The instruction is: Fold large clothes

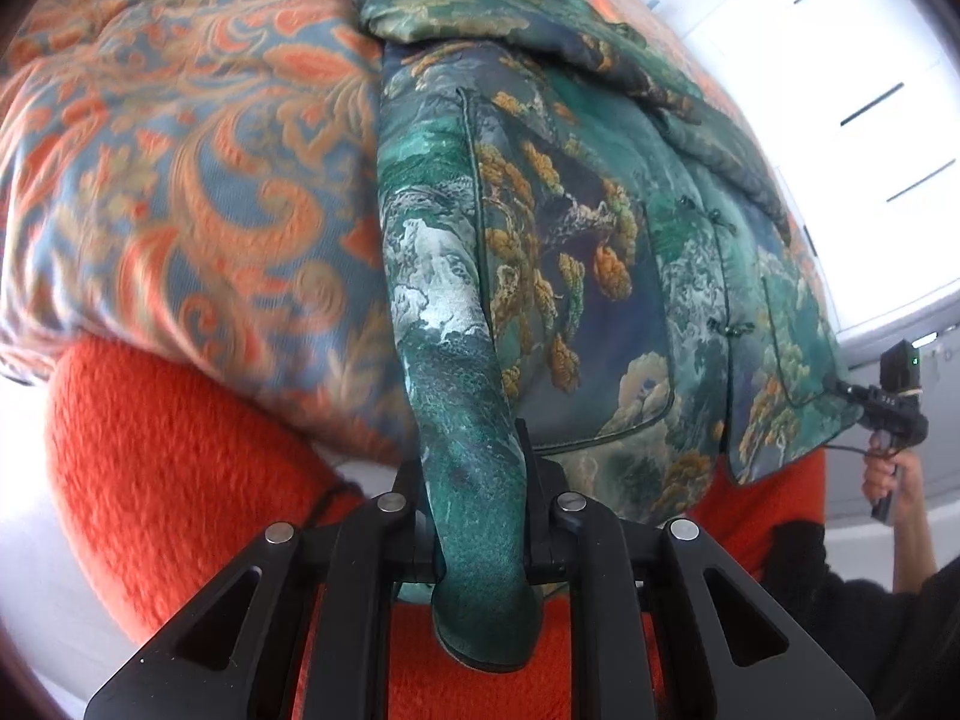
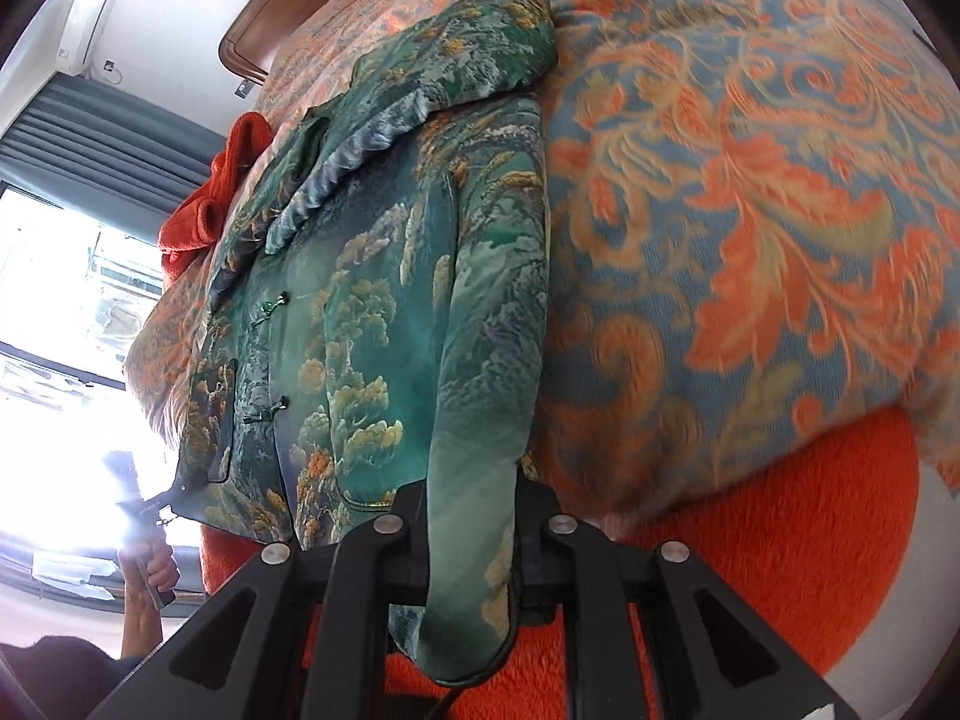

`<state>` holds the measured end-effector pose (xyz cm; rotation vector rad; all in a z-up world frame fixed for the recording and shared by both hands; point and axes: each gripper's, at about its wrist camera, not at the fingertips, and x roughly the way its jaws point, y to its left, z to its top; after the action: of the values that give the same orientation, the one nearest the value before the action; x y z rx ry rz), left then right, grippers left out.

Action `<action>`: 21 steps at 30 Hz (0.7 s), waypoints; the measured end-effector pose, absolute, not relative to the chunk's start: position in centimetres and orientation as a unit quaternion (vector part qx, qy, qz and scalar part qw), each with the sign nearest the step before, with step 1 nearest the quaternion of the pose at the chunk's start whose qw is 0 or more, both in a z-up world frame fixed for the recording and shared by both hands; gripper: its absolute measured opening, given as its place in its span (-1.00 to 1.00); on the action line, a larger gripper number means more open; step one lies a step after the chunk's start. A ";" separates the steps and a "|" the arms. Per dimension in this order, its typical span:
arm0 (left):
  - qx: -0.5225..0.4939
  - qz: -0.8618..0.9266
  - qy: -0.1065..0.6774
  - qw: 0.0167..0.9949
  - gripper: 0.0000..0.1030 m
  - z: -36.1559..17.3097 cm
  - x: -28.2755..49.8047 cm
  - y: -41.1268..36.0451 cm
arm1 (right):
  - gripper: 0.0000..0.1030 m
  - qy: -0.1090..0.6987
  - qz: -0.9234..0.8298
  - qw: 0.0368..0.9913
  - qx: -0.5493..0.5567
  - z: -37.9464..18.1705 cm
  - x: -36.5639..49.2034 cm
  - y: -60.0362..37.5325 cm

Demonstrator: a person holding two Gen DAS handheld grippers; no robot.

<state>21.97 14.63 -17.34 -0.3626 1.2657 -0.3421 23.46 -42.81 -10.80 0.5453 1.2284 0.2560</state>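
Note:
A green jacket [image 1: 570,276] with a landscape print and knot buttons lies face up on the bed, collar at the far end. My left gripper [image 1: 474,474] is shut on its left sleeve [image 1: 444,300], and the cuff hangs down between the jaws. At the jacket's far right edge my right gripper [image 1: 849,390] pinches the other sleeve end, held by a hand [image 1: 888,474]. In the right wrist view the jacket [image 2: 360,312] fills the middle, and the right gripper [image 2: 471,498] is shut on the right sleeve [image 2: 492,312]. The left gripper [image 2: 171,495] shows dimly in the window glare.
An orange and blue floral quilt [image 1: 180,180] covers the bed, over a fuzzy orange blanket [image 1: 180,468] at the near edge. A white wardrobe [image 1: 840,60] stands to the right. The right wrist view shows a wooden headboard [image 2: 270,18], a bundled orange cloth [image 2: 204,192] and a bright window [image 2: 60,300].

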 end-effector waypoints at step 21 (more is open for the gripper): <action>-0.259 -0.213 0.533 0.777 -0.77 -8.6 28.9 17.8 | -0.75 0.539 0.171 0.764 0.310 -4.4 23.1 -42.4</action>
<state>28.91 17.79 -8.64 -0.5612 1.1525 -0.4602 23.14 -42.42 -4.43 0.6746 1.1720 0.3715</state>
